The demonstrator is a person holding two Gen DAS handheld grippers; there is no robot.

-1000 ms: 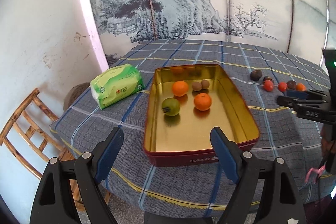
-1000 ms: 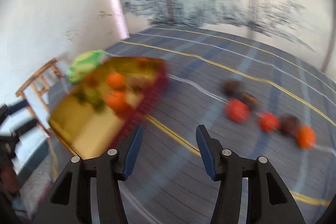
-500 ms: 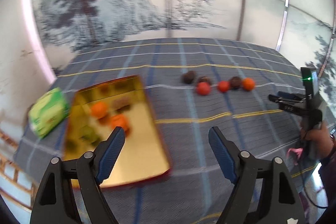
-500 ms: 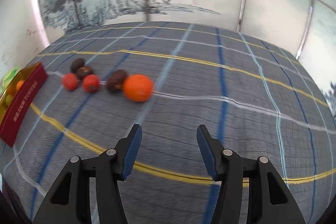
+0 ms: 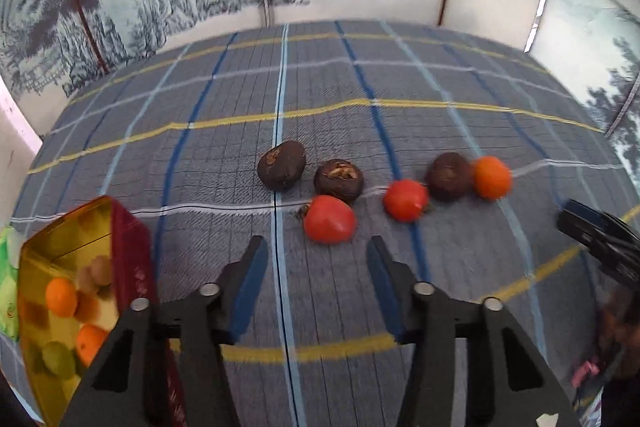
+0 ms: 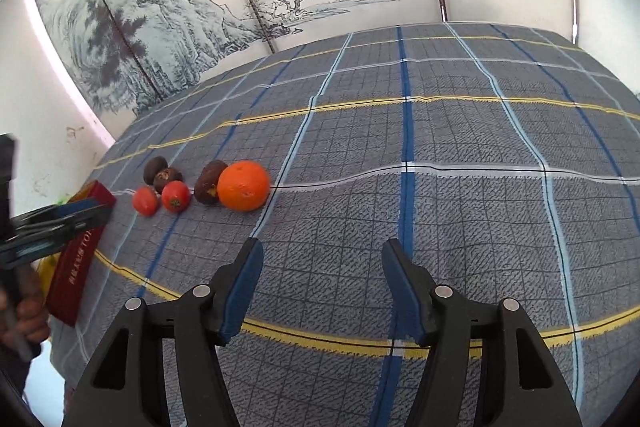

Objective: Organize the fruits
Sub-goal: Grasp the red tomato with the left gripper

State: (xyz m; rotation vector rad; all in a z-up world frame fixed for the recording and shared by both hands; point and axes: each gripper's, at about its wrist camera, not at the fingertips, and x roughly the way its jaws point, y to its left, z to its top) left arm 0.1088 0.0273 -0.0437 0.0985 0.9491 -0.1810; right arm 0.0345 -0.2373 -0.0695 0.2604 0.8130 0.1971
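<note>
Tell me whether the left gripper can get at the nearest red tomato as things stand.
Probably yes. The left gripper is empty with jaws apart, and the red tomato lies on bare tablecloth just ahead of its tips; only the brown fruit crowds it from behind.

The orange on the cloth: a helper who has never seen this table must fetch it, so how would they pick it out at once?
On the blue checked tablecloth a short row of loose fruit lies beside the red tin. The orange sits at the end of that row farthest from the tin, touching a dark brown fruit. It is the biggest and the only bright orange one; the others are red or dark brown.
</note>
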